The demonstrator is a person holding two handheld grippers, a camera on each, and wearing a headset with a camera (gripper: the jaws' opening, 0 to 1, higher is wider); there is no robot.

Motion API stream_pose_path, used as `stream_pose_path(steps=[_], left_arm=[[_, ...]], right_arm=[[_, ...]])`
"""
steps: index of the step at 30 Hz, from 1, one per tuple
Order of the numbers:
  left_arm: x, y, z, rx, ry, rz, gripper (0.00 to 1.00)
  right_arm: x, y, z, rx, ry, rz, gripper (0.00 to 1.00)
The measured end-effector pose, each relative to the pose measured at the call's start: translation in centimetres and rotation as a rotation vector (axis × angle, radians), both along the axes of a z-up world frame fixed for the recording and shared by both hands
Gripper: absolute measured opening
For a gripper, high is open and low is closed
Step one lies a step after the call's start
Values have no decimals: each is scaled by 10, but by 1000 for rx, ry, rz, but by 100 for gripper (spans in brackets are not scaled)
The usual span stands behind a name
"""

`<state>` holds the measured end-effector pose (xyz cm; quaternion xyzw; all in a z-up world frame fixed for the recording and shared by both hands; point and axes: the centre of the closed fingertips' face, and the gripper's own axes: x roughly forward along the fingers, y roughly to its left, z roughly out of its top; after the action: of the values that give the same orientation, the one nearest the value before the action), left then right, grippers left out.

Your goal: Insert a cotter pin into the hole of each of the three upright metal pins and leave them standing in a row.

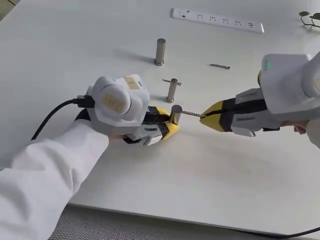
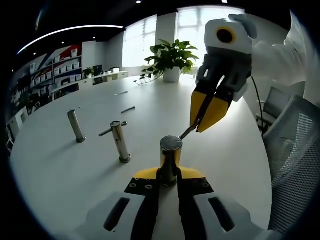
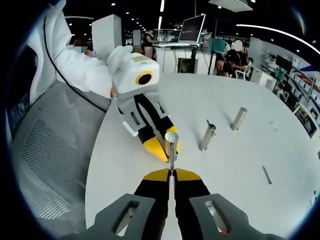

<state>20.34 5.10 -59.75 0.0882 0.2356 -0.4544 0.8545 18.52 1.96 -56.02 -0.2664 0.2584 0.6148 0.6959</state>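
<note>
Pinching metal pin [image 1: 176, 110] upright — left gripper [image 1: 171, 122] | cotter pin [image 1: 191, 113] nipped in right gripper [image 1: 204, 116]

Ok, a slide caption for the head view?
Left gripper clamps the nearest metal pin; right gripper holds a cotter pin at its top.

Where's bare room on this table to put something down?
Bare: the near strip of the table, below both grippers, and its far left, beside the far pin. Crowded: the middle, where left gripper and right gripper meet at the held pin.
</note>
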Motion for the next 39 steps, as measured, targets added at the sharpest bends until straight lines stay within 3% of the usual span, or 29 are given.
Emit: stream_pose_path(steps=[13, 19, 28, 35, 39], left_arm=[[0, 0, 0, -4, 6, 2, 12], [-1, 1, -1, -10, 15, 7, 12], [-1, 0, -2, -9, 17, 7, 12], [-2, 0, -2, -12, 18, 11, 12], [-2, -1, -3, -6, 13, 11, 12]], right_arm=[[6, 28, -4, -30, -42, 84, 0], [7, 31, -6, -46, -43, 107, 0], [6, 35, -7, -87, -82, 171, 0], [6, 34, -5, -80, -80, 169, 0], [7, 33, -4, -72, -85, 156, 12]])
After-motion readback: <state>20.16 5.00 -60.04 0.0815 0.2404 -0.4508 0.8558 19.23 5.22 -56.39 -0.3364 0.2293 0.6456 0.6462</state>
